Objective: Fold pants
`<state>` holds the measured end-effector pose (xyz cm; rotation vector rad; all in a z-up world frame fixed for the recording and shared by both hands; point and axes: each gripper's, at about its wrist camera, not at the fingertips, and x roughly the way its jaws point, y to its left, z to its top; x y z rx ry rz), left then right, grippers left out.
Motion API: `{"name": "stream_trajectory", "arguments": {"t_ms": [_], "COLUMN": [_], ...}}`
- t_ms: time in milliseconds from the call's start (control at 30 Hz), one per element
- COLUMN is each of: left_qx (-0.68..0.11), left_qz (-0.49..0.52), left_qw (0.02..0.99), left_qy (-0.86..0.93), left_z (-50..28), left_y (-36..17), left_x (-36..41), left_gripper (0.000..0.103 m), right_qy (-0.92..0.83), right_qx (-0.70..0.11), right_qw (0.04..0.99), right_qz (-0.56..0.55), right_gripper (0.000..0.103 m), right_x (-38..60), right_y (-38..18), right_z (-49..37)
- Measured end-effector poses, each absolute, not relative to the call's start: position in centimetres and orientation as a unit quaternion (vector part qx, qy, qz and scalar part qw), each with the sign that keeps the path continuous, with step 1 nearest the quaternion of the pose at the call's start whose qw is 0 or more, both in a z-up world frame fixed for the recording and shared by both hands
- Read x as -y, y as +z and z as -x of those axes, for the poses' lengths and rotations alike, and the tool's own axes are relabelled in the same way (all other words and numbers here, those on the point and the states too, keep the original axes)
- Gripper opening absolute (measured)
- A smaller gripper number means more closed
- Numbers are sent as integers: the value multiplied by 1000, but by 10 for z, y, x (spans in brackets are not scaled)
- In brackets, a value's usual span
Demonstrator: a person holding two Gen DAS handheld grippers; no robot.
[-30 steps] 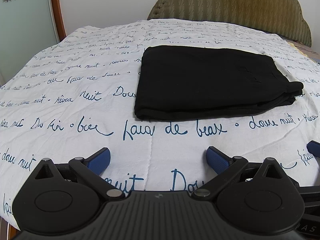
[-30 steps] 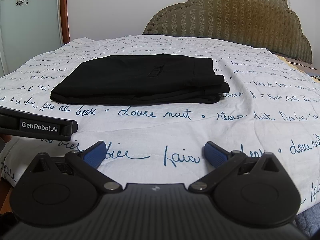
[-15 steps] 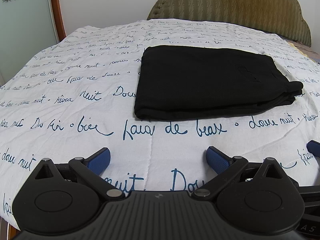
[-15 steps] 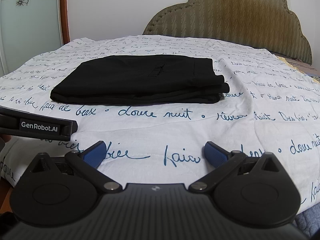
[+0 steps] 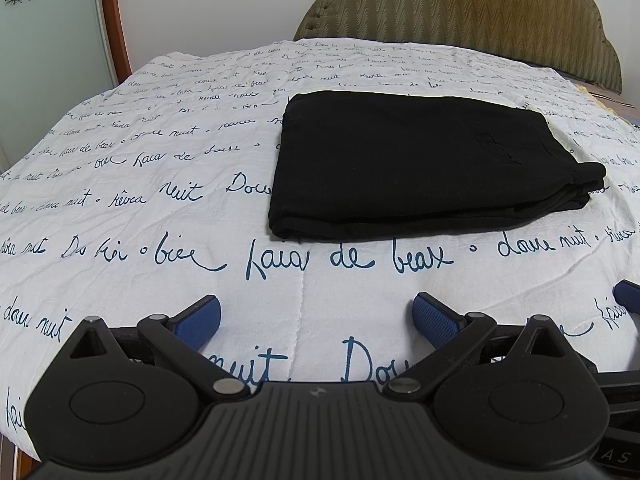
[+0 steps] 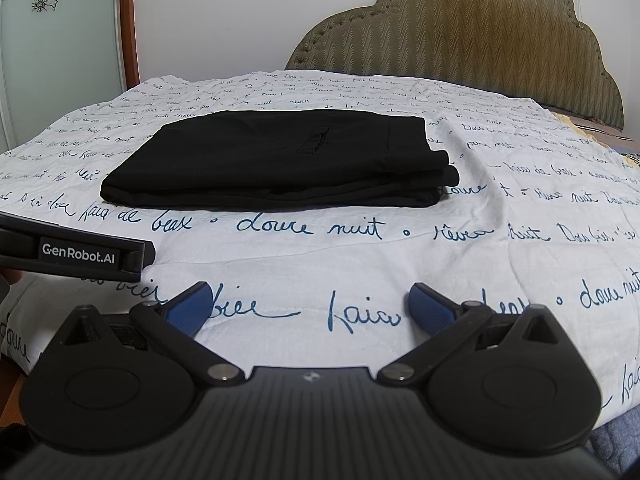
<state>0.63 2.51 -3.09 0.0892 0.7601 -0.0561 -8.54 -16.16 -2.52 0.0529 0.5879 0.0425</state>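
Observation:
The black pants lie folded into a flat rectangular stack in the middle of the bed; they also show in the right wrist view. My left gripper is open and empty, held low over the sheet near the bed's front edge, well short of the pants. My right gripper is open and empty, also near the front edge, apart from the pants. The side of the left gripper's body shows at the left in the right wrist view.
The bed is covered with a white sheet printed with blue script. A padded olive headboard stands behind. A wooden-framed glass door is at the left. The right gripper's fingertip shows at the right edge.

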Motion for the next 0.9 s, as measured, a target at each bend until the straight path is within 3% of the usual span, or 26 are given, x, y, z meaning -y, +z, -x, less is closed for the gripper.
{"name": "stream_trajectory", "arguments": {"t_ms": [900], "left_qx": [-352], "left_qz": [-37], "left_qw": [935], "left_qy": [-32], "left_z": [-4], "left_y": [-23], "left_x": [-34], "left_gripper": [103], "right_qy": [22], "right_qx": [-290], "right_qw": [956], "right_qz": [-20], "right_gripper": [103], "right_x": [161], "right_y": [-25], "right_z": [84]}}
